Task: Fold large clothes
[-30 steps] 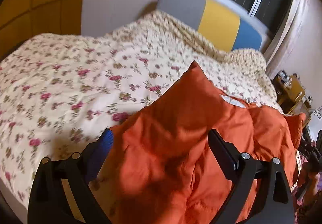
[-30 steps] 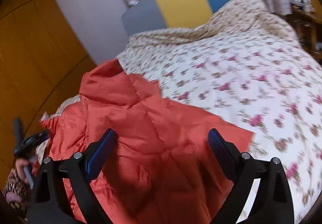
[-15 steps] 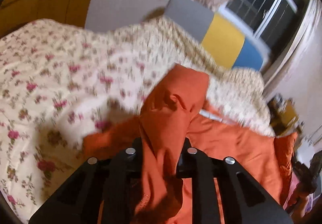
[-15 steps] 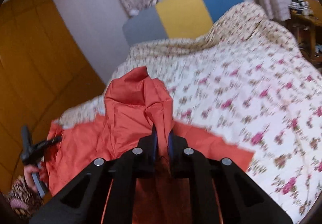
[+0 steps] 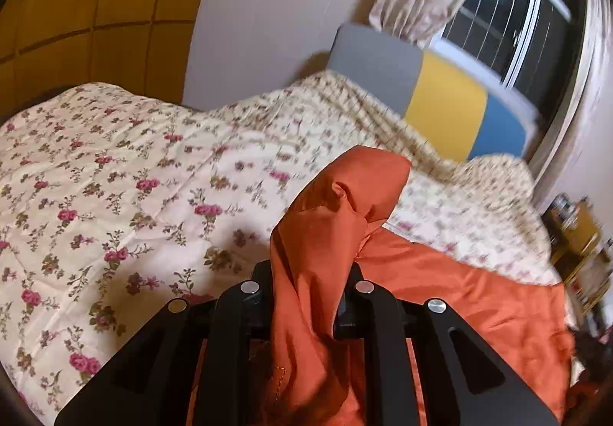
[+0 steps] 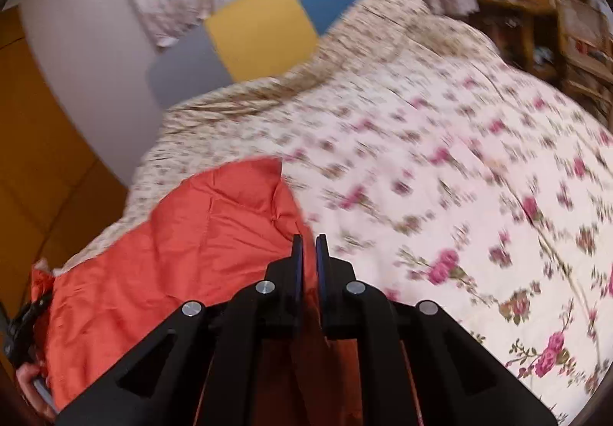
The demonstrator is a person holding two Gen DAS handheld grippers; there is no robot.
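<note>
An orange padded garment lies spread on a bed with a floral quilt. In the left wrist view my left gripper is shut on a bunched fold of it. The fold stands up between the fingers as a tall hump. In the right wrist view the garment stretches away to the left. My right gripper is shut, its blue pads almost touching, with a thin edge of orange cloth pinched low between them. At the garment's far left end a hand holds a dark gripper.
A grey, yellow and blue headboard stands at the bed's far end under a curtained window. A yellow wardrobe fills the left. A cluttered wooden shelf stands beside the bed on the right.
Both grippers went from wide open over the garment to shut on it. The cloth in the left gripper rose into a hump. Cloth that stood up in the right gripper has dropped flat.
</note>
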